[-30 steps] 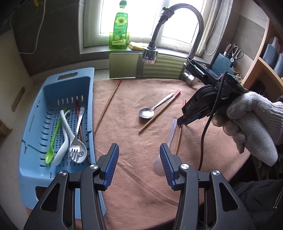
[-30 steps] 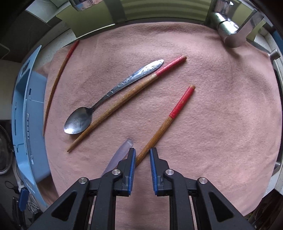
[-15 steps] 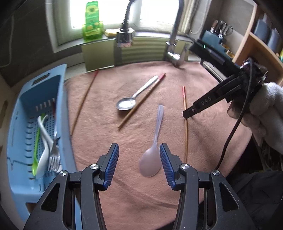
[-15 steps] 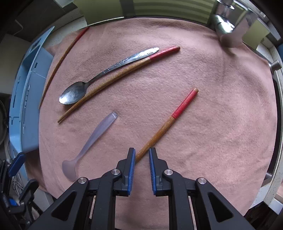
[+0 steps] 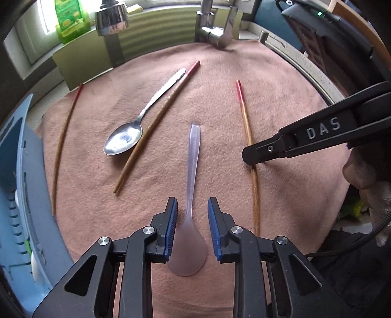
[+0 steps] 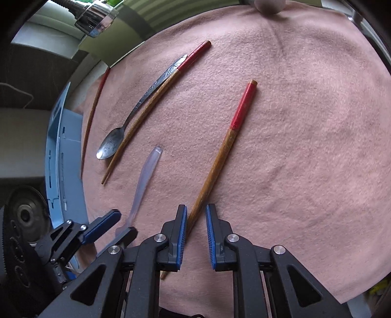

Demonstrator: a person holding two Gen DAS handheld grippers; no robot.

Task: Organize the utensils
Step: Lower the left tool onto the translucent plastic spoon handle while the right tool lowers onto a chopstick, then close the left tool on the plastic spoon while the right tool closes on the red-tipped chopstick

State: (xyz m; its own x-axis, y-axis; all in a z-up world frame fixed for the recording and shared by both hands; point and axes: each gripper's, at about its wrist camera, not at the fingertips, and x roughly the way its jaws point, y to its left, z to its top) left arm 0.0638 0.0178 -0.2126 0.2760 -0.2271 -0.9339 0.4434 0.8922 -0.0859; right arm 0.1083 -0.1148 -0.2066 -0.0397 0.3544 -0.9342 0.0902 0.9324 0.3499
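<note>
A translucent plastic spoon (image 5: 191, 171) lies on the pink cloth (image 5: 281, 102); it also shows in the right wrist view (image 6: 146, 176). My left gripper (image 5: 192, 215) is open, its blue pads on either side of the spoon's neck, low over the cloth. My right gripper (image 6: 196, 221) is open, narrowly, astride the thin end of a red-tipped wooden chopstick (image 6: 227, 144). A metal spoon (image 5: 136, 127) and a second chopstick (image 5: 158, 127) lie side by side. A third chopstick (image 5: 64, 144) lies near the cloth's left edge.
A blue slotted basket (image 5: 17, 208) stands left of the cloth. A faucet base (image 5: 215, 31) and spray head (image 5: 111, 19) are at the back, with a green bottle (image 5: 70, 19) on the sill. The right gripper's finger (image 5: 305, 139) hangs over the right chopstick.
My left gripper has swung right from the basket and come down over the plastic spoon. My right gripper has stayed over the chopstick's thin end and dropped lower, with its jaws slightly wider.
</note>
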